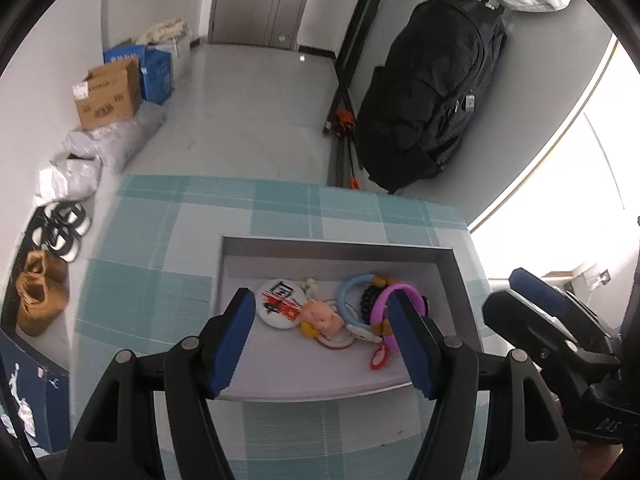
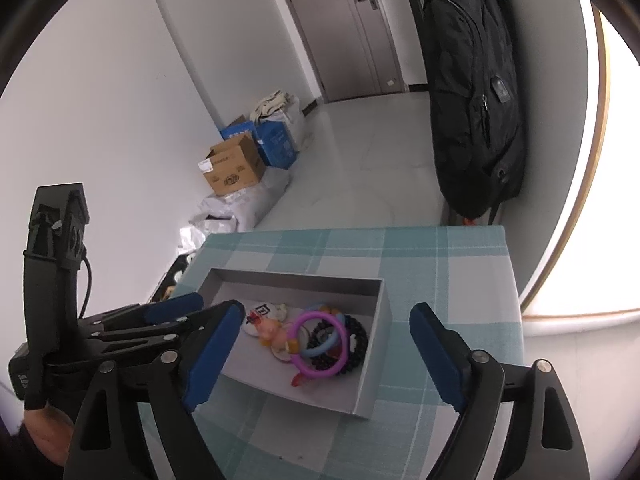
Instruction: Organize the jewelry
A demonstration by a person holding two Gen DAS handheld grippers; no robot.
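Left claw (image 1: 322, 328), jaws wide and empty, poised over the near rim of the grey tray (image 1: 336, 250) on the counter (image 1: 168, 240). The jewelry pile (image 1: 344, 312) lies just ahead, toward the tray's right end. Right claw (image 2: 326, 348), wider, also empty, likewise faces it; neither touches.

Black backpack (image 2: 474, 92), cardboard box (image 2: 234, 166)
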